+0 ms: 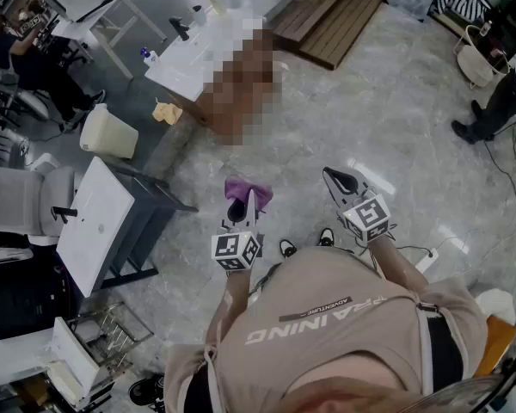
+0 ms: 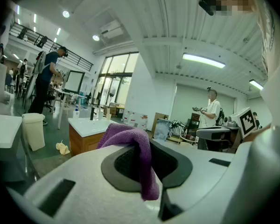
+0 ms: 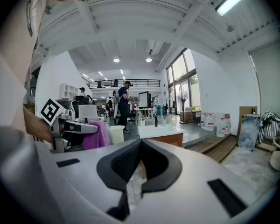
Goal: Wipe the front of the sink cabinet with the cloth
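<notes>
While the person stands well back on the floor (image 1: 396, 127), the sink cabinet (image 1: 198, 54) lies ahead of both grippers and off to the left, its wooden front facing this way and its long top running roughly across the line of approach. The left gripper (image 1: 245, 205) is the nearer one, and it is pinching the purple cloth (image 1: 248, 189), which drapes over its jaw tips. The right gripper (image 1: 340, 183) has its jaws pressed together on nothing. Both are held out level from the waist, pointing forward, so I judge a walk-up comes before any wiping.
</notes>
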The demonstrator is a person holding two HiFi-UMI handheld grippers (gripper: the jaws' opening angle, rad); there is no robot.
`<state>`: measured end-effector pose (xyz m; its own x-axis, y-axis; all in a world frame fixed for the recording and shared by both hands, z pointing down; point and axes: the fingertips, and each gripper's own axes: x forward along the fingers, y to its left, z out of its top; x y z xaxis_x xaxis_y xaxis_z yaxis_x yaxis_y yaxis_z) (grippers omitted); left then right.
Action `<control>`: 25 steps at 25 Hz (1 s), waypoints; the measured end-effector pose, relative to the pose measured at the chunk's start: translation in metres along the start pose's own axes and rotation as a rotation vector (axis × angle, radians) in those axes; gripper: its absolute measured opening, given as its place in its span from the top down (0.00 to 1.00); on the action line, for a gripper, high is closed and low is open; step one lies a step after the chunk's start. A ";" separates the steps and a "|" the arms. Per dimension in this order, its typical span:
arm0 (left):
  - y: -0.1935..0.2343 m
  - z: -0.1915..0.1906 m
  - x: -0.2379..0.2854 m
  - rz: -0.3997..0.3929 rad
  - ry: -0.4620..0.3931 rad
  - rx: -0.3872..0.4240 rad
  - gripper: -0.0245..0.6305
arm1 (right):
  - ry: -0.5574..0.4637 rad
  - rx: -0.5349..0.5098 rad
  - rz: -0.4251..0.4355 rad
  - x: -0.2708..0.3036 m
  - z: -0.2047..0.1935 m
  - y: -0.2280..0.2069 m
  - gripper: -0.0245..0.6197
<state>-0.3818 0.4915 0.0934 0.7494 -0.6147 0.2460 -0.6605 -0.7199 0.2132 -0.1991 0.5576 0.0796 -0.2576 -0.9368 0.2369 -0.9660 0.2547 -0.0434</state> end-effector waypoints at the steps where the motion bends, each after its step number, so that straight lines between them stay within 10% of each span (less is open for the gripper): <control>1: 0.004 0.000 0.002 0.001 0.001 -0.003 0.91 | 0.000 -0.004 -0.001 0.004 0.001 0.000 0.95; 25: 0.058 -0.020 0.023 -0.087 0.049 -0.046 0.91 | 0.044 0.063 -0.181 0.024 -0.014 0.007 0.94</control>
<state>-0.4036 0.4417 0.1305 0.8015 -0.5333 0.2706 -0.5955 -0.7536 0.2785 -0.2116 0.5403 0.0988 -0.0795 -0.9541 0.2886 -0.9962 0.0659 -0.0565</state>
